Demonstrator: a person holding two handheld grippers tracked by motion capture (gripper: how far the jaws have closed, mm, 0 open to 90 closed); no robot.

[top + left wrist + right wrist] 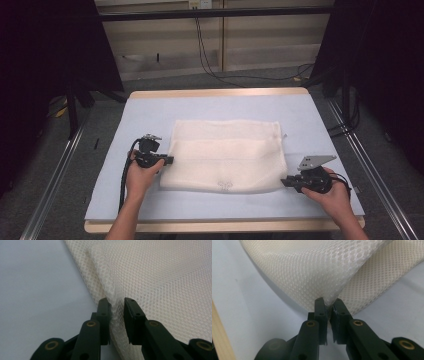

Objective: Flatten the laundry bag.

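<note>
Pale blue worktop (150, 107) with a wooden rim; grey floor and cables beyond. Left gripper (167, 160) and right gripper (285, 182) each pinch the mesh cloth (225, 152) lying between them.

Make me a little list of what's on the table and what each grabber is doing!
Thing: white mesh cloth, folded, lying flat
Surface: pale blue table
Left gripper: pinching the cloth's left edge, fabric bunched between its jaws
Right gripper: pinching the cloth's near right corner, which is lifted a little
Hands: left hand and right hand, one on each gripper
Beyond the table: cables on the floor
</note>
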